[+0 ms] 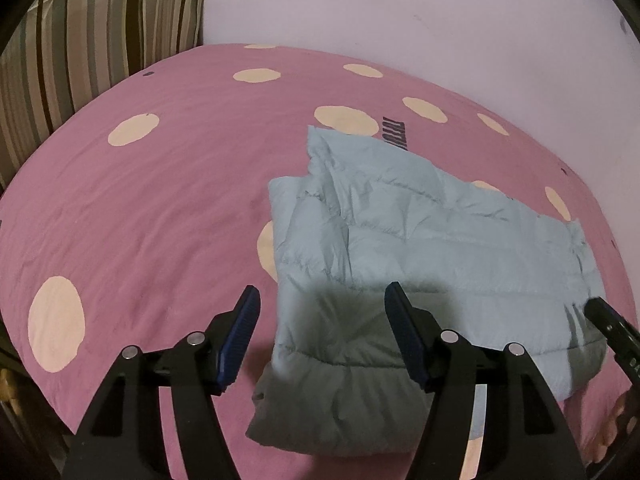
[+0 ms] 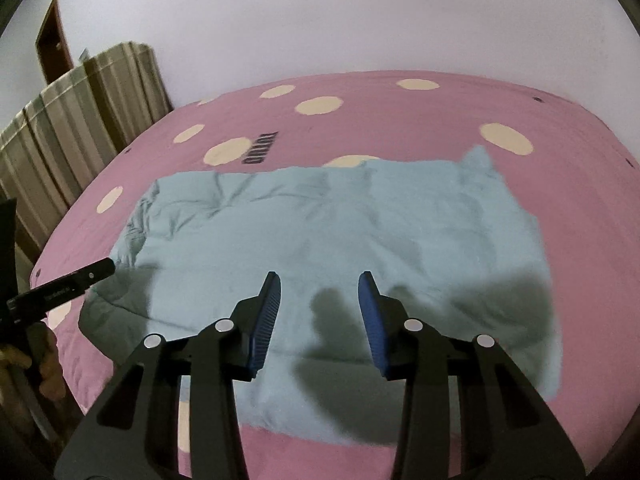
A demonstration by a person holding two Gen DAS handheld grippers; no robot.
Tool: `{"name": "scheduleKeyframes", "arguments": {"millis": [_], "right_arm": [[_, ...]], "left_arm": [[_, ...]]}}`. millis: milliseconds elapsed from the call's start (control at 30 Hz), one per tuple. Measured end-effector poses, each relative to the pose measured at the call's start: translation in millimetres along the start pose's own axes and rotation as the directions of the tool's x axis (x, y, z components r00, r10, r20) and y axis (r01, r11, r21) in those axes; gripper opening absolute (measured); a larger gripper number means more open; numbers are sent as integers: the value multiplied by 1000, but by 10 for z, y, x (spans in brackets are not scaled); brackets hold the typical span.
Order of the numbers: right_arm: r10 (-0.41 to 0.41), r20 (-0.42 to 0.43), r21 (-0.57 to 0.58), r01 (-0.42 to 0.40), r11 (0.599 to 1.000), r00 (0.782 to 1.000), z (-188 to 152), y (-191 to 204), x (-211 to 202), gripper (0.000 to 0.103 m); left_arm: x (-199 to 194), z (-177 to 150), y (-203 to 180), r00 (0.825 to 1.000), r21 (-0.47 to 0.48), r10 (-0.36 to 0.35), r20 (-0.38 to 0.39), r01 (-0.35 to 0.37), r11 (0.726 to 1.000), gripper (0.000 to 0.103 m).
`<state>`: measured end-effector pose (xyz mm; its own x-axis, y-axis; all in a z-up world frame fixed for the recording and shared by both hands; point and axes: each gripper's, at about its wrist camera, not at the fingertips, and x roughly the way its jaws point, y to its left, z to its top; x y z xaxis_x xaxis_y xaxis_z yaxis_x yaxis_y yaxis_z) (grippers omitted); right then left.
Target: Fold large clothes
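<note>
pale blue puffer jacket (image 2: pixel 332 232) laid folded on a pink spotted bedspread (image 1: pixel 160 200).

nothing is held: the left gripper (image 1: pixel 322 300) is spread wide over the jacket's near edge, the right gripper (image 2: pixel 320 284) narrower above its middle. striped pillows (image 1: pixel 100 40) are seen beyond.

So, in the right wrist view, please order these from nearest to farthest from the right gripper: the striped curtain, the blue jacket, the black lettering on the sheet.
From the right gripper:
1. blue jacket, directly below and ahead.
2. black lettering, beyond the jacket, on the pink sheet.
3. striped curtain, far left, past the bed.
</note>
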<state>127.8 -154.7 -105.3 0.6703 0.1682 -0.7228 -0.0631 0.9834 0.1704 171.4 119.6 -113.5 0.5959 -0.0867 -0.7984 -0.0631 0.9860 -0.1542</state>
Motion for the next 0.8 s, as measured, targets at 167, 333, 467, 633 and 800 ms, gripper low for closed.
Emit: {"name": "scheduleKeyframes", "arguments": {"millis": [167, 333, 467, 633, 800], "right_arm": [[16, -42, -21, -17, 1000, 999, 96, 209, 250, 40], [8, -78, -33, -11, 999, 997, 99, 323, 439, 40], [-8, -86, -45, 5, 999, 996, 92, 359, 523, 40], [-27, -114, -45, 22, 999, 993, 102, 360, 631, 40], [-76, -167, -84, 63, 995, 983, 32, 411, 793, 41]], "left_arm": [[54, -5, 41, 1000, -10, 7, -8, -7, 1000, 64], [105, -9, 74, 1000, -13, 18, -16, -18, 1000, 64], [140, -22, 96, 999, -6, 30, -16, -30, 1000, 64], [186, -43, 113, 999, 0, 33, -21, -33, 999, 64], [227, -65, 102, 999, 7, 40, -26, -40, 999, 64]]}}
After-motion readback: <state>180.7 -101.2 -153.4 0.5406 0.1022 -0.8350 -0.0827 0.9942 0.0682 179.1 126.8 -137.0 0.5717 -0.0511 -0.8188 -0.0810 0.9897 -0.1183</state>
